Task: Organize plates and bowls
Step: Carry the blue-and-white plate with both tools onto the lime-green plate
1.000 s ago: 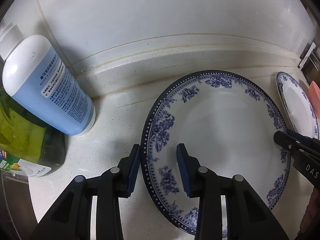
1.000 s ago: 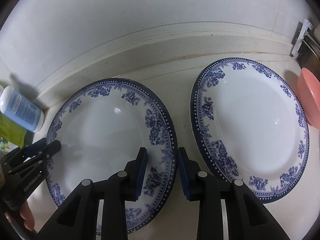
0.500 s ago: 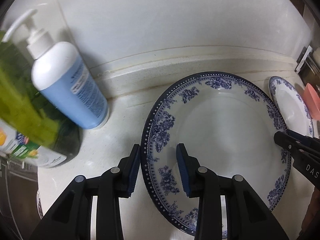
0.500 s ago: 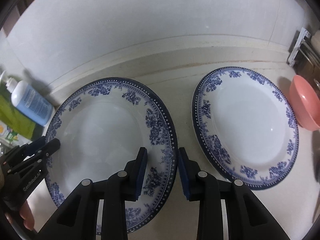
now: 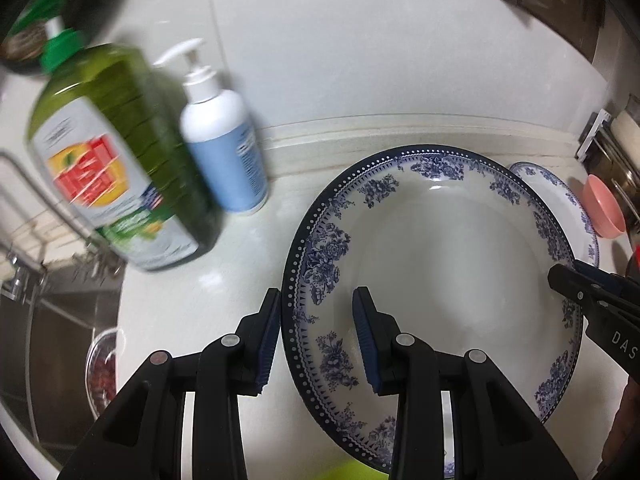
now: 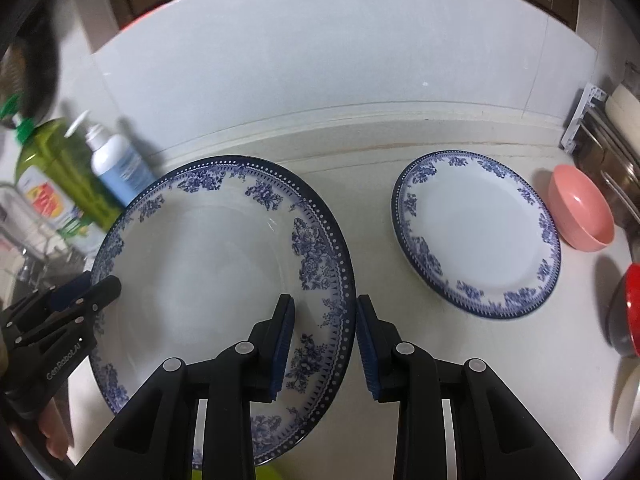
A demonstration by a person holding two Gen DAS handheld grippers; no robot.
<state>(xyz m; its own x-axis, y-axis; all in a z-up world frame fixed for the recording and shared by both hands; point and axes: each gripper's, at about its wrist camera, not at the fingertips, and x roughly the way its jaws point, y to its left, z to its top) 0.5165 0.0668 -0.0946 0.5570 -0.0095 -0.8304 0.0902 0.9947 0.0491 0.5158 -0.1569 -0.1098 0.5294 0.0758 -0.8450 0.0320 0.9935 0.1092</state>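
Note:
A large blue-and-white floral plate [image 5: 440, 260] hangs level above the counter, carried from both sides. My left gripper [image 5: 316, 320] is shut on its left rim, one pad under the rim and one over it. Opposite, my right gripper [image 6: 325, 316] is shut on the right rim of the same plate [image 6: 200, 272]. Each view shows the other gripper across the plate: the right gripper [image 5: 576, 284] and the left gripper [image 6: 88, 292]. A second, matching plate [image 6: 480, 232] lies flat on the counter to the right, with a pink bowl [image 6: 580, 208] beside it.
A green bottle [image 5: 112, 168] and a white-and-blue pump bottle [image 5: 220, 144] stand at the left by the wall. A sink [image 5: 40, 320] drops off at the far left. A metal rack [image 6: 600, 136] and a red-rimmed item [image 6: 632, 308] are at the right.
Both grippers have risen with the large plate held between them. The counter, the second plate and the bottles now lie farther below, and the pink bowl has come fully into view.

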